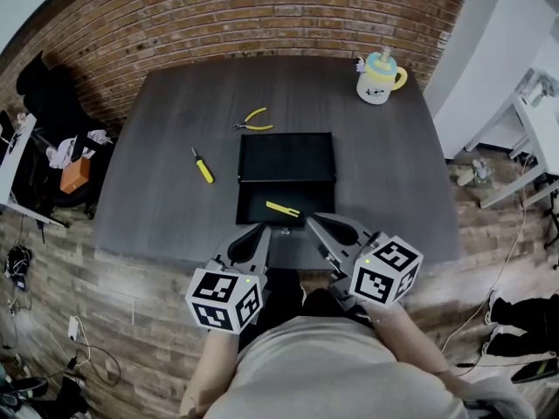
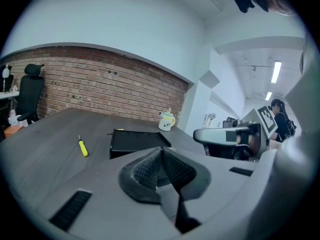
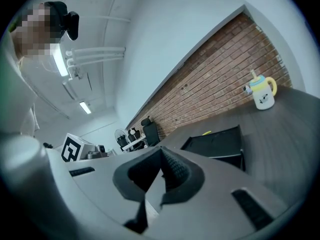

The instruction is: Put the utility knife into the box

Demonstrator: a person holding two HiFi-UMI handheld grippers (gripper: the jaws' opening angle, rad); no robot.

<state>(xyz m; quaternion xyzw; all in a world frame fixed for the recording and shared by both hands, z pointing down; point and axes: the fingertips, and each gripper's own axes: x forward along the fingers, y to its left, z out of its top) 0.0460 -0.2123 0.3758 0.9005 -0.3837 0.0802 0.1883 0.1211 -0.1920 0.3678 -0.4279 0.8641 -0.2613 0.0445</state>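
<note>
A yellow utility knife (image 1: 282,209) lies inside the near half of the open black box (image 1: 286,157) in the middle of the dark table. Both grippers hover at the table's near edge, just in front of the box. My left gripper (image 1: 262,231) is shut with nothing between its pads. My right gripper (image 1: 313,223) is also shut and empty. In the left gripper view the closed jaws (image 2: 161,151) point toward the box (image 2: 135,140). The right gripper view shows its closed jaws (image 3: 161,151) with the box (image 3: 217,141) beyond them. The knife is hidden in both gripper views.
A yellow screwdriver (image 1: 203,166) lies left of the box, and yellow pliers (image 1: 253,122) lie behind it. A mug with a lid (image 1: 380,77) stands at the far right corner. A brick wall runs behind the table. Clutter and cables sit on the floor to the left.
</note>
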